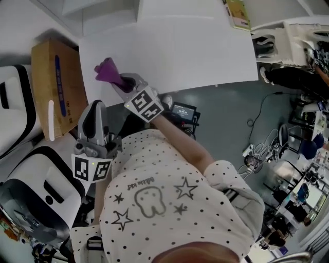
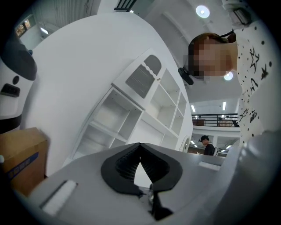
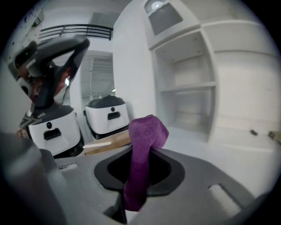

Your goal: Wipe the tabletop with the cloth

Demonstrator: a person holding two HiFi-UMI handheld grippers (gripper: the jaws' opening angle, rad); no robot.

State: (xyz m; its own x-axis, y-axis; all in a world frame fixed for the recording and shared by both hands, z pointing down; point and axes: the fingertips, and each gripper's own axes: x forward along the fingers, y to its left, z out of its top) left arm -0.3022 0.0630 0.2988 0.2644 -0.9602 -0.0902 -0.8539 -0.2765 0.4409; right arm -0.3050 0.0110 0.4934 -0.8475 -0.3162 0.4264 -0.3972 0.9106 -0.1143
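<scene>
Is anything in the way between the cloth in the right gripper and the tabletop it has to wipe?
Nothing visible does. The right gripper is shut on the purple cloth at the white tabletop's near left corner. Only a book lies at the far right edge.

The right arm [image 1: 181, 139] reaches forward, forearm bare, elbow bent near the chest. The right gripper [image 1: 121, 81] points away from the body and to the left, its marker cube [image 1: 145, 104] facing up. Its jaws are clamped on the cloth [image 3: 147, 132], which sticks out past the tips. The left gripper [image 1: 95, 107] is held low, close to the torso, pointing forward. Its jaw tips meet with nothing between them, and its own cube [image 1: 92, 169] sits nearest the body.
</scene>
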